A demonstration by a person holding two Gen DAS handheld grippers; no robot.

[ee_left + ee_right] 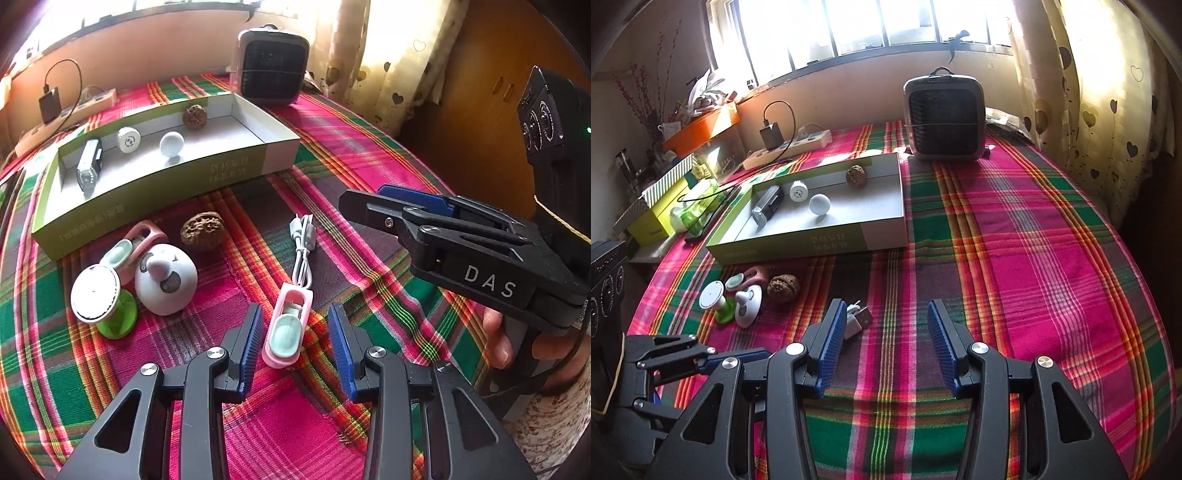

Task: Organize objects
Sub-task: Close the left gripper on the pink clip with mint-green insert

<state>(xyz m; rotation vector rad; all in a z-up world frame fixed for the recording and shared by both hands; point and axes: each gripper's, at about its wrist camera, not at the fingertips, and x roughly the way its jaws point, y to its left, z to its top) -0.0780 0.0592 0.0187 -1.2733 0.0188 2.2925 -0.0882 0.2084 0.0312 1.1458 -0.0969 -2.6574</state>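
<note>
the left tongs (295, 343) are seen lowest in the left wrist view, jaws apart and gripping nothing, with a pink clip (286, 334) holding a pale mint pad lying on the plaid cloth (369, 147) between the two blue pads (251, 339), touching neither. a white cable (303, 247) is looped through the clip's far end and trails away from the tongs toward the box (166, 184). the clip is judged light, rigid and smooth plastic, likely to slip if pinched at the rounded ends; a hold across its long straight sides, near the middle, is thought safest, and the limp cable would be expected to drag behind. the right tongs (886, 347) are shown open and empty over bare cloth, the cable's plug just beside the left pad in that view. the box sits toward the far left of the desk, already holding a walnut (194, 116), a white ball (171, 143), a white round cap (128, 139) and a dark oblong gadget (88, 168). near its front wall a second walnut (202, 229), another pink clip (142, 240), a white dome-shaped gadget (166, 280) and a white-capped green spool (105, 299) are left loose.
</note>
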